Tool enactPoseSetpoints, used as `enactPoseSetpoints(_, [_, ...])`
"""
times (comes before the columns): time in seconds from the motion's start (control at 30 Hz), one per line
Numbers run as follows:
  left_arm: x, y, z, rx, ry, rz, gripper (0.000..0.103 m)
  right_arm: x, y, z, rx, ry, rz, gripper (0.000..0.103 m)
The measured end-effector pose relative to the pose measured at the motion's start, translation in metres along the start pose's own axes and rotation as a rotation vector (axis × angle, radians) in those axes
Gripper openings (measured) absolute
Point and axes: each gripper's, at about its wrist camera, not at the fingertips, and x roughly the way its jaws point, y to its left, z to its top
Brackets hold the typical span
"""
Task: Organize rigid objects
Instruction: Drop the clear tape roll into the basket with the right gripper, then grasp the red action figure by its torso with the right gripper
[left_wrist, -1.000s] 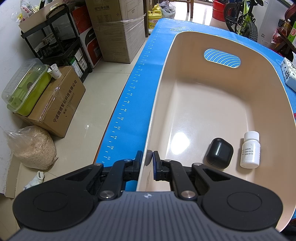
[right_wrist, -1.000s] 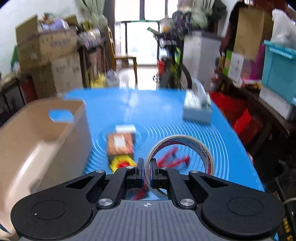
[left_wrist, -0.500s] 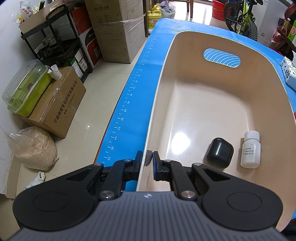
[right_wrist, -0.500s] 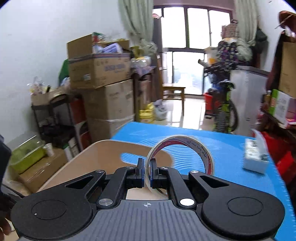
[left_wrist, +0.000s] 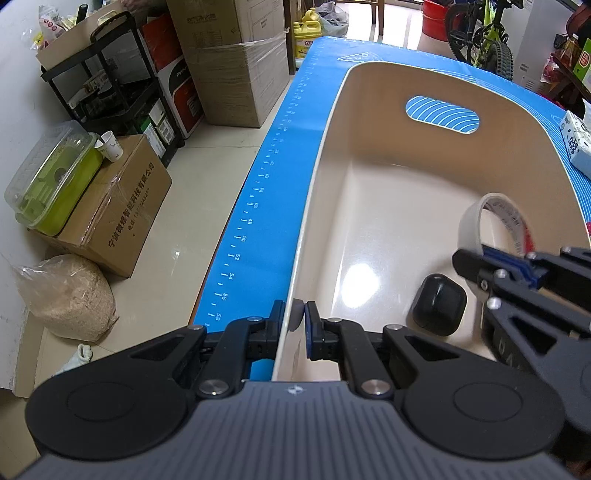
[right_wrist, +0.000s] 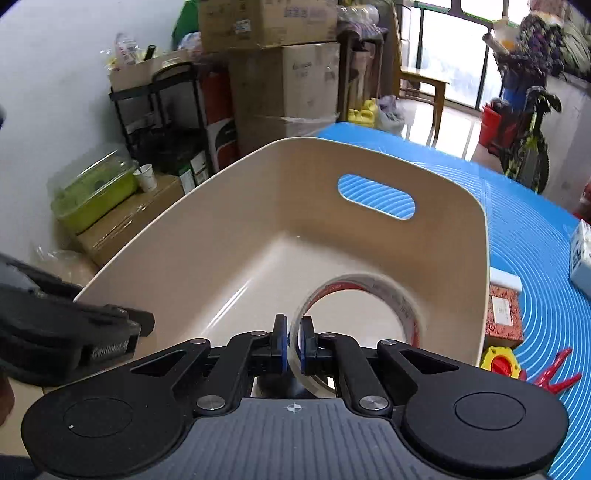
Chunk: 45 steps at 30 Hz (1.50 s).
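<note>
A beige bin (left_wrist: 369, 177) with a handle slot stands on the blue mat (left_wrist: 258, 206). My left gripper (left_wrist: 295, 319) is shut on the bin's near rim, one pad on each side of the wall. My right gripper (right_wrist: 293, 343) hangs over the bin's (right_wrist: 258, 221) inside with a roll of clear tape (right_wrist: 402, 299) upright between its pads. Its jaws are opening, with the band still pinched. In the left wrist view the tape roll (left_wrist: 469, 225) sits above a black case (left_wrist: 439, 304) on the bin floor. The right gripper (left_wrist: 476, 258) hides the floor beside the case.
On the mat to the right of the bin lie a red patterned box (right_wrist: 502, 314), a yellow and red toy (right_wrist: 500, 363), a red clip (right_wrist: 554, 376) and a tissue pack (right_wrist: 581, 254). Cartons (left_wrist: 118, 206) and a black shelf (left_wrist: 110, 92) stand on the floor at the left.
My right gripper has carried the tape roll leftward from over the mat to over the bin's inside, and now covers the white bottle. The left gripper has kept still on the rim.
</note>
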Motion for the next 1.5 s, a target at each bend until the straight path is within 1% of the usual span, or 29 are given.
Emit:
enactPoseSetpoints(0.1, [0.0, 0.0, 0.0, 0.0, 0.0, 0.001, 0.012, 0.009, 0.001, 0.001, 0.002, 0.062, -0.013, 0.02])
enactPoseSetpoints(0.17, [0.0, -0.002, 0.0, 0.004, -0.001, 0.003, 0.013, 0.006, -0.003, 0.001, 0.018, 0.057, 0.003, 0.021])
enactPoseSetpoints(0.2, [0.001, -0.001, 0.0, 0.003, 0.001, 0.004, 0.013, 0.003, -0.004, 0.001, 0.019, 0.042, 0.003, 0.035])
enactPoseSetpoints(0.23, [0.002, -0.001, 0.0, 0.002, 0.002, 0.003, 0.013, -0.002, -0.007, 0.001, 0.018, 0.031, 0.004, 0.046])
enactPoseSetpoints(0.3, [0.002, -0.001, 0.0, 0.002, 0.001, 0.003, 0.013, -0.013, -0.009, 0.002, 0.031, -0.006, 0.01, 0.058])
enactPoseSetpoints(0.43, [0.003, -0.001, 0.0, 0.002, 0.003, 0.004, 0.013, -0.036, -0.029, 0.005, 0.096, -0.066, 0.052, 0.071])
enactPoseSetpoints(0.53, [0.002, -0.001, 0.001, 0.003, 0.003, 0.005, 0.013, -0.056, -0.047, 0.009, 0.133, -0.122, 0.035, 0.074])
enactPoseSetpoints(0.67, [0.002, -0.001, 0.001, 0.003, 0.003, 0.005, 0.013, -0.076, -0.074, 0.009, 0.185, -0.189, -0.04, 0.08])
enactPoseSetpoints(0.7, [0.001, -0.001, 0.001, 0.003, 0.003, 0.006, 0.013, -0.08, -0.082, 0.008, 0.206, -0.195, -0.057, 0.083])
enactPoseSetpoints(0.8, [0.001, -0.001, 0.001, 0.003, 0.003, 0.007, 0.013, -0.083, -0.115, 0.0, 0.308, -0.212, -0.116, 0.084])
enactPoseSetpoints(0.87, [0.0, -0.002, 0.001, 0.005, 0.002, 0.011, 0.013, -0.081, -0.134, -0.007, 0.359, -0.205, -0.161, 0.084])
enactPoseSetpoints(0.9, [0.0, -0.003, 0.001, 0.006, 0.002, 0.013, 0.013, -0.079, -0.142, -0.011, 0.379, -0.201, -0.185, 0.086])
enactPoseSetpoints(0.93, [0.0, -0.003, 0.001, 0.008, 0.002, 0.015, 0.013, -0.076, -0.149, -0.014, 0.395, -0.195, -0.204, 0.091])
enactPoseSetpoints(1.0, [0.0, -0.003, 0.001, 0.008, 0.002, 0.018, 0.013, -0.07, -0.166, -0.023, 0.432, -0.185, -0.24, 0.095])
enactPoseSetpoints(1.13, [0.0, -0.005, 0.001, 0.009, 0.002, 0.023, 0.014, -0.056, -0.193, -0.043, 0.509, -0.163, -0.3, 0.095])
enactPoseSetpoints(1.3, [0.0, -0.006, 0.001, 0.012, 0.001, 0.028, 0.014, -0.03, -0.219, -0.065, 0.616, -0.098, -0.354, 0.095])
enactPoseSetpoints(1.5, [0.0, -0.006, 0.001, 0.014, 0.002, 0.032, 0.014, -0.002, -0.238, -0.085, 0.699, -0.008, -0.377, 0.093])
